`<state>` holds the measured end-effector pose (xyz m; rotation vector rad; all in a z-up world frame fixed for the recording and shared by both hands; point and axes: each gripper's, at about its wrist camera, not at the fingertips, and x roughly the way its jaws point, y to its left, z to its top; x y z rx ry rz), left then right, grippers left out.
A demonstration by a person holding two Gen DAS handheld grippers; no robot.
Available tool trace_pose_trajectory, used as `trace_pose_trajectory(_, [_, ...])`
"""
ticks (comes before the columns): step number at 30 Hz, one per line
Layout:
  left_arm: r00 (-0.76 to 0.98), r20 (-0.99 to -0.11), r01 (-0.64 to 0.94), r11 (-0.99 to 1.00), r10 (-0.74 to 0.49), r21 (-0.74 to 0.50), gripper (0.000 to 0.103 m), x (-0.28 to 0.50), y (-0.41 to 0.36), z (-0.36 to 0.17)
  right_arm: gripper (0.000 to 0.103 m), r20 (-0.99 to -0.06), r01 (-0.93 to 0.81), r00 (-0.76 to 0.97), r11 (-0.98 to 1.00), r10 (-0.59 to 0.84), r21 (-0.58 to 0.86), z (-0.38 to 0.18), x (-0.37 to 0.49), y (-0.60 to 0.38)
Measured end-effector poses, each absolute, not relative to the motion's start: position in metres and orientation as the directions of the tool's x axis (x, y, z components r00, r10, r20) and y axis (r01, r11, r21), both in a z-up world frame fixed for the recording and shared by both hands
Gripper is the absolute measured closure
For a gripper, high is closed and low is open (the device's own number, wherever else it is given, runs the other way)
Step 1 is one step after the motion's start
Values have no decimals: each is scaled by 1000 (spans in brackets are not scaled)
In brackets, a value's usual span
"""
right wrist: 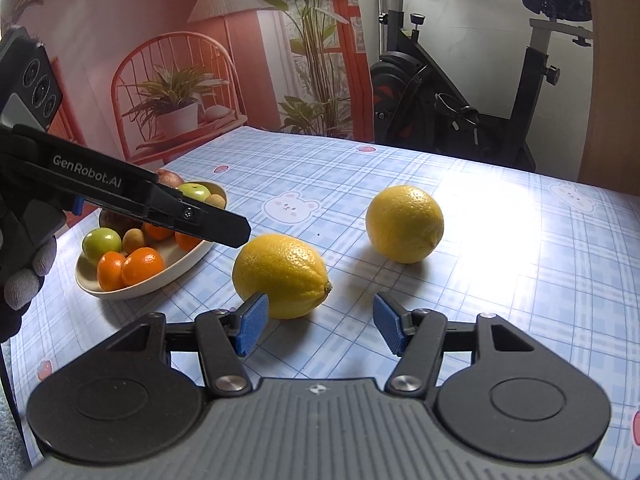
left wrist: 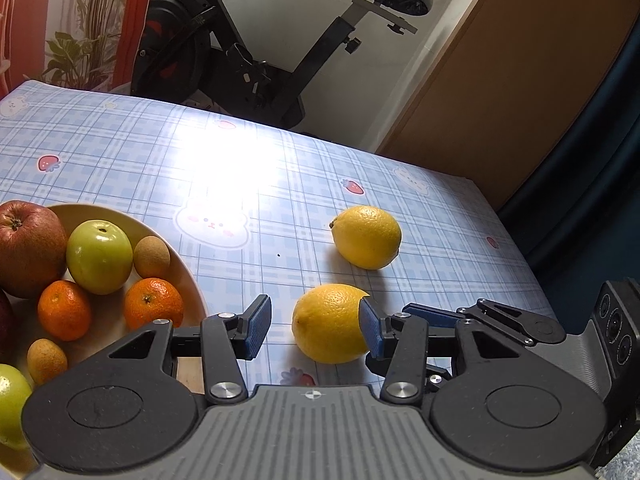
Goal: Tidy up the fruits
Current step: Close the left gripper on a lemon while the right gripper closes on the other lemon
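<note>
We find two lemons loose on the checked tablecloth [right wrist: 520, 280], well apart from each other. The near lemon [left wrist: 330, 322] lies just beside the fruit plate [left wrist: 188, 276]; the far lemon [left wrist: 366, 236] sits further out. We judge them firm, rounded, fairly light and apt to roll; the waxy peel may slip, so grip across the fat middle. The left gripper [left wrist: 314, 326] stands part open and holds nothing, one pad at the near lemon's flank. The right gripper [right wrist: 320, 322] is likewise open and empty. The plate is crowded with apples and tangerines, leaving little room.
</note>
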<state>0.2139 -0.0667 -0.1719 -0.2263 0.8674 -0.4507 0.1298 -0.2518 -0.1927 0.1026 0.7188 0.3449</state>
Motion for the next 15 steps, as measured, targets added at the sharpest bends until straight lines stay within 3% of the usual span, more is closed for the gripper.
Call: trace_pose_trajectory(15, [513, -682, 286, 853, -522, -438, 53, 223, -72, -184, 41, -659, -384, 646, 911, 384, 154, -205, 147, -228])
